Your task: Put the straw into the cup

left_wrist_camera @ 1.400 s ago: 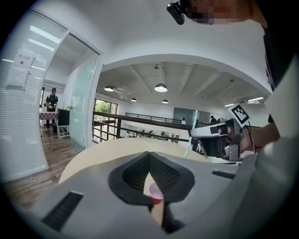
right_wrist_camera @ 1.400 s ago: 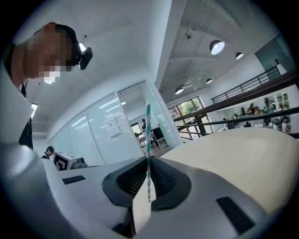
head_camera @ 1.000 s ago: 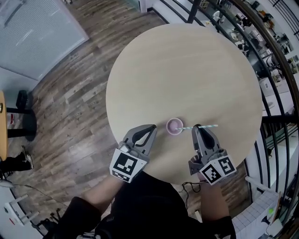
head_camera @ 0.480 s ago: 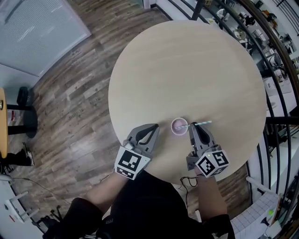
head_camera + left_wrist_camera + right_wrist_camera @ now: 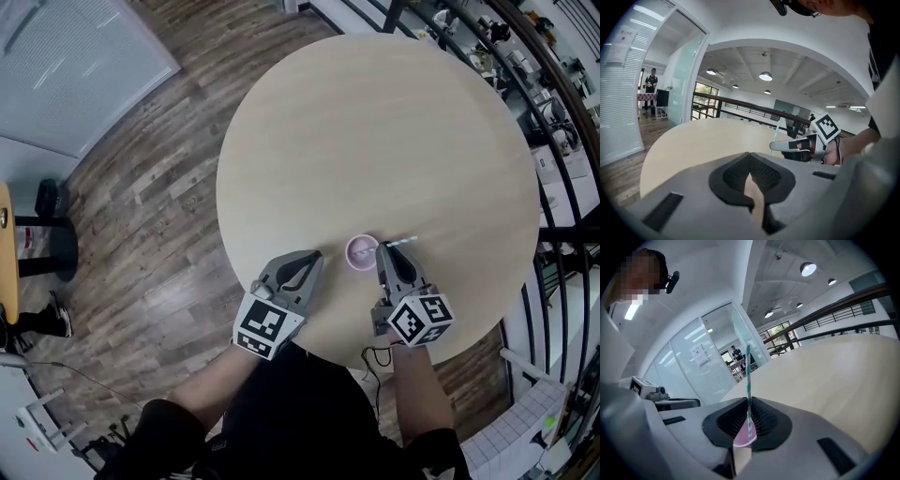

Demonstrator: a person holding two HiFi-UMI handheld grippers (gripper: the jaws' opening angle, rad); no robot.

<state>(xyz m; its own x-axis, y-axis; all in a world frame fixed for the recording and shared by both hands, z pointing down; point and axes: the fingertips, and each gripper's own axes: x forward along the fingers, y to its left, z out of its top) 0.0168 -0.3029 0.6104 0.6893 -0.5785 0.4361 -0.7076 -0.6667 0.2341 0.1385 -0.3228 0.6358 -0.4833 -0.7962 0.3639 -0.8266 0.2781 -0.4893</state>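
Since a second ago the straw (image 5: pixel 401 242) has tipped from near level to steep, and the right hand-held gripper (image 5: pixel 382 249) has drawn in beside the cup (image 5: pixel 361 251). Its jaws pinch the straw, whose lower end sits at the cup just ahead. The left hand-held gripper (image 5: pixel 313 257), jaws together and empty, hovers over the counter (image 5: pixel 375 141) across the cup.

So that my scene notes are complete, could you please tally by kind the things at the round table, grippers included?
Cup: 1
Straw: 1
Grippers: 2, the left gripper and the right gripper
Total: 4
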